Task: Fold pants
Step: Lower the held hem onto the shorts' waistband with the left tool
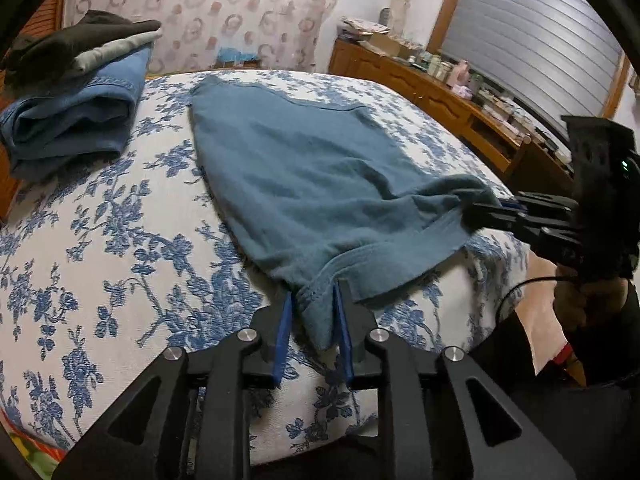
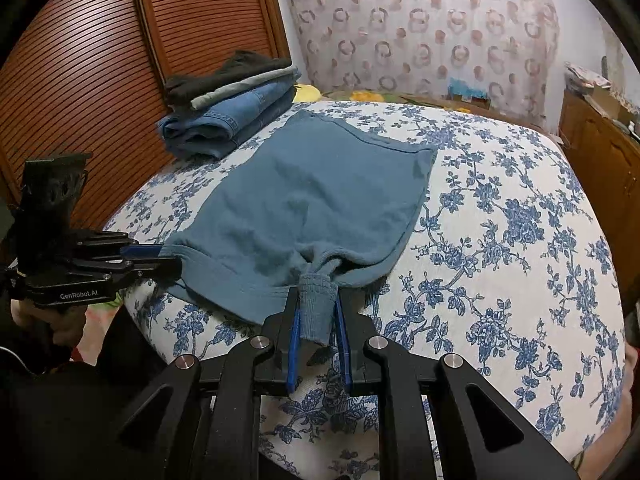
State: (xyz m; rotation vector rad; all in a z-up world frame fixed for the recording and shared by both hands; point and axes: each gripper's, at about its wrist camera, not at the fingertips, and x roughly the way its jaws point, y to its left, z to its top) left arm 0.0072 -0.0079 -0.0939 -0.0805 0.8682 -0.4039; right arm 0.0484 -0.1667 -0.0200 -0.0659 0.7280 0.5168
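Teal pants (image 1: pixel 304 176) lie flat on the bed with the blue floral cover (image 1: pixel 100 240); they also show in the right wrist view (image 2: pixel 320 208). My left gripper (image 1: pixel 314 300) is shut on the near hem at its left corner. My right gripper (image 2: pixel 318 304) is shut on a bunched piece of the hem at the other near corner. Each gripper shows in the other's view: the right gripper (image 1: pixel 480 210) at the right, the left gripper (image 2: pixel 168 260) at the left, both pinching the cloth near the bed's front edge.
A stack of folded clothes (image 1: pixel 72 92), jeans under grey and dark garments, sits at the bed's far left; it also shows in the right wrist view (image 2: pixel 228 108). A wooden louvred door (image 2: pixel 100 80) stands behind. A cluttered wooden sideboard (image 1: pixel 432 80) runs along the right wall.
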